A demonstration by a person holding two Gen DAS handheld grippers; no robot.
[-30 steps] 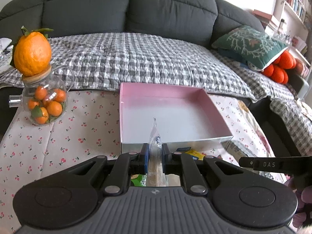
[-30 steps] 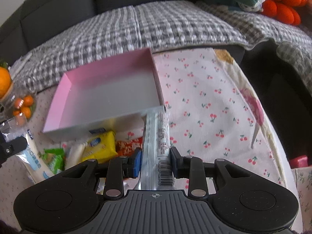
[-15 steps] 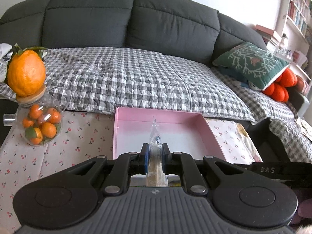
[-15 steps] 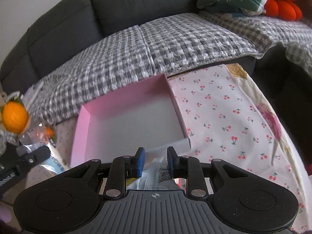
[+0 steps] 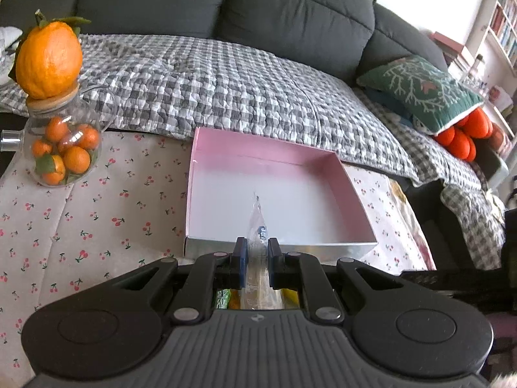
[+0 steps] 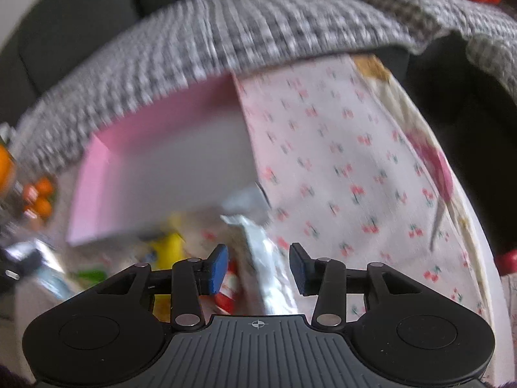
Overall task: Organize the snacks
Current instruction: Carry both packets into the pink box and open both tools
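Left wrist view shows, at the bottom centre of the frame, the left gripper (image 5: 255, 258) clenched on a clear snack packet (image 5: 257, 226), whose pointed tip rises over the near wall of the pink box (image 5: 352, 190). Below the jaws, slivers of green and yellow wrappers lie on the cherry-print surface (image 5: 97, 226). Beyond them the box sits mid-frame with its white floor bare, so as far as can be seen no snack has gone in yet. At the upper left stands a glass jar of small oranges (image 5: 63, 152) with a large orange on its lid. In the blurred right wrist view, the right gripper (image 6: 258, 266) has just been opening; its blue pads stand apart on either side of a silver packet (image 6: 261, 258) without pressing it, so the packet looks released just in front of the box's near right corner. To the left, a yellow packet (image 6: 168, 245) and other wrappers wait outside the box. Judging from this, nearly all the sorting is left.
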